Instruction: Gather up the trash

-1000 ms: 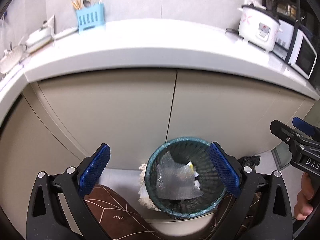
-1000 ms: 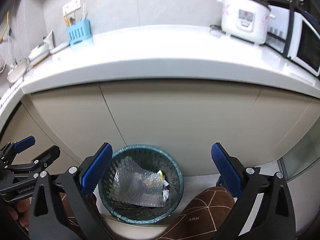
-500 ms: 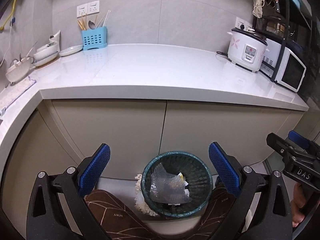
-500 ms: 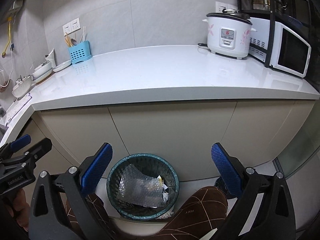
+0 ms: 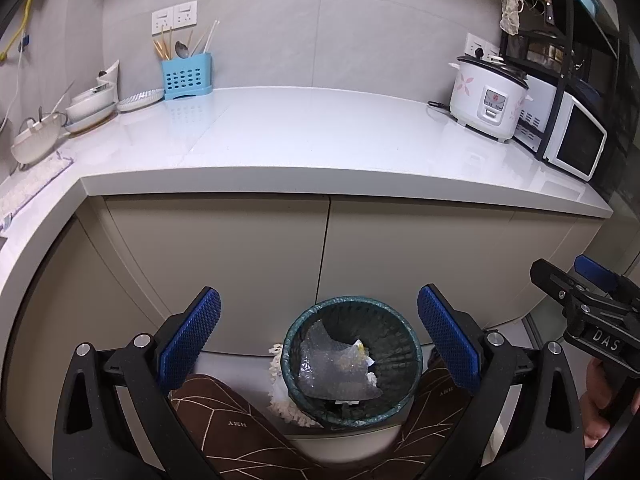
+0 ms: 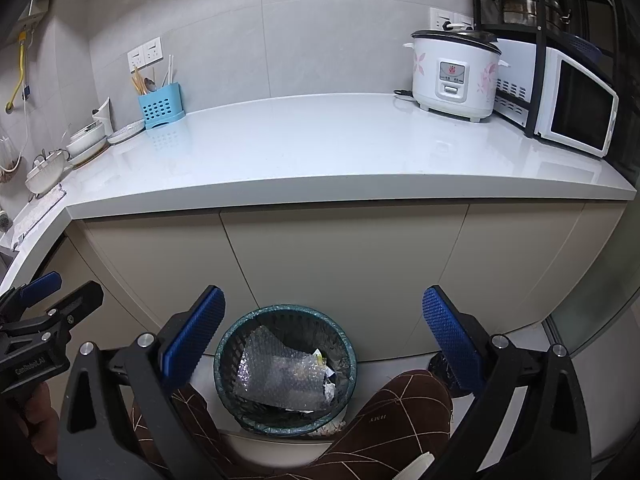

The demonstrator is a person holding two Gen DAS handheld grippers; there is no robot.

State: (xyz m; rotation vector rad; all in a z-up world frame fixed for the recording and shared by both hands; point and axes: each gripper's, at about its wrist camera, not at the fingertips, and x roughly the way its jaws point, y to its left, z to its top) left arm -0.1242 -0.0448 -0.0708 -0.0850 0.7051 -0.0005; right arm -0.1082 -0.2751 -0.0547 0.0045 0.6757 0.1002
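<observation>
The trash bin (image 5: 351, 362) stands on the floor below the surface (image 5: 320, 136), holding bubble wrap (image 5: 336, 368) and perhaps paper scraps. The wrap looks light and soft; pinch 1 loose edge. Left gripper (image 5: 318, 342) and right gripper (image 6: 324, 340) fingers are spread, empty.

A white bench (image 5: 320, 140) runs along grey tiled walls (image 5: 360, 40), past the claws. Beige cabinet doors (image 5: 240, 248) stand below it. A black rack (image 6: 560, 20) rises far right.
</observation>
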